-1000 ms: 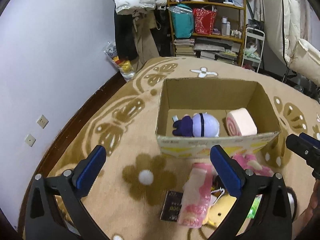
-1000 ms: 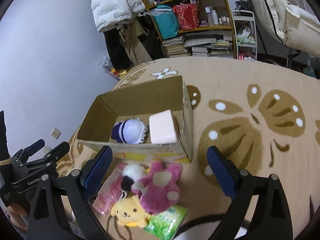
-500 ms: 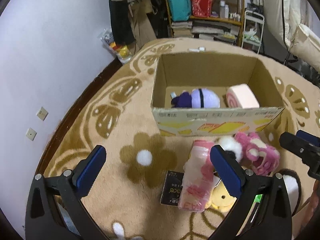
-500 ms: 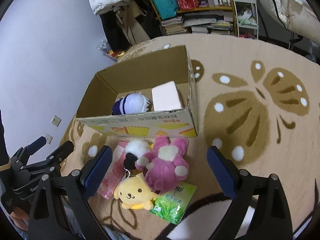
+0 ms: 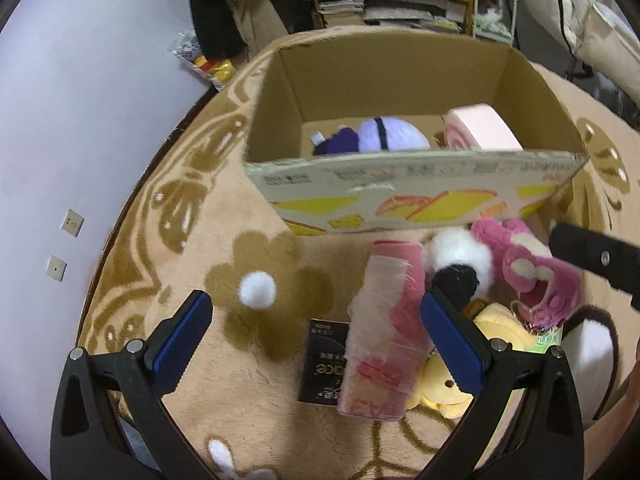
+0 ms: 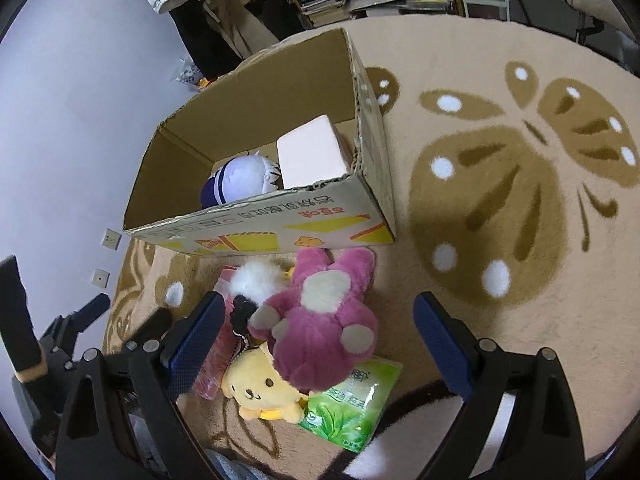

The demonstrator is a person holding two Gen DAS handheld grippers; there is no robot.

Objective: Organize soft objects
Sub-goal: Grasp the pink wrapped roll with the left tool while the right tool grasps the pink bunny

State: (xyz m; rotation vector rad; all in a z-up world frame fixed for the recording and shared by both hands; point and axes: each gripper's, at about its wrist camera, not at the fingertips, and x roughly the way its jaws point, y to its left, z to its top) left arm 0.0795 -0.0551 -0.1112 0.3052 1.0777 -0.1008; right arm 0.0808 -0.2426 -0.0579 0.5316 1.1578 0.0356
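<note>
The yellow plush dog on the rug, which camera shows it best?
The right wrist view: the yellow plush dog shows its whole face there, with only the pink plush lying over its top edge. In the left wrist view the dog is mostly hidden behind the left claw's finger and the pink packet.

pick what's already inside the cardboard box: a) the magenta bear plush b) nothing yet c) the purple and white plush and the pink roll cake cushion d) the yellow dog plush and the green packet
c: the purple and white plush and the pink roll cake cushion lie side by side inside the cardboard box, while the other toys lie on the rug in front of it.
</note>
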